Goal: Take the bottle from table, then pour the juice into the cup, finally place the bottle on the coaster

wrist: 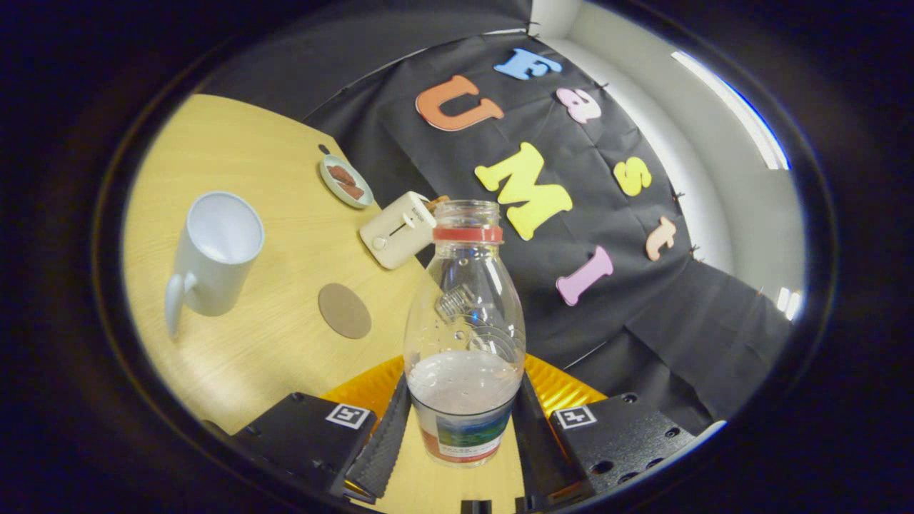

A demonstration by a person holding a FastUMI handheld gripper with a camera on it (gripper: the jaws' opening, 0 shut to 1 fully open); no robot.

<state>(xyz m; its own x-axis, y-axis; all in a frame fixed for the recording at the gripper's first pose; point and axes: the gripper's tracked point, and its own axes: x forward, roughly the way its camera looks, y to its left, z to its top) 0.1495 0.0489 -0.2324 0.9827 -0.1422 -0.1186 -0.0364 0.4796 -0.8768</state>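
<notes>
A clear plastic bottle (464, 335) with a red neck ring, no cap and pale juice in its lower part stands between my fingers. My gripper (463, 428) is shut on the bottle's labelled lower body, one finger pressing each side. The view is tilted, so the table (271, 371) slants. A white cup (214, 250) with a handle stands beyond and to the left of the fingers, its mouth open and showing nothing inside. A round brown coaster (344, 310) lies flat on the table between the cup and the bottle.
A small cream toaster (396, 230) stands just behind the bottle near the table's far edge. A small dish (346, 181) with brown pieces sits further back. The black cloth wall hangs right behind the table.
</notes>
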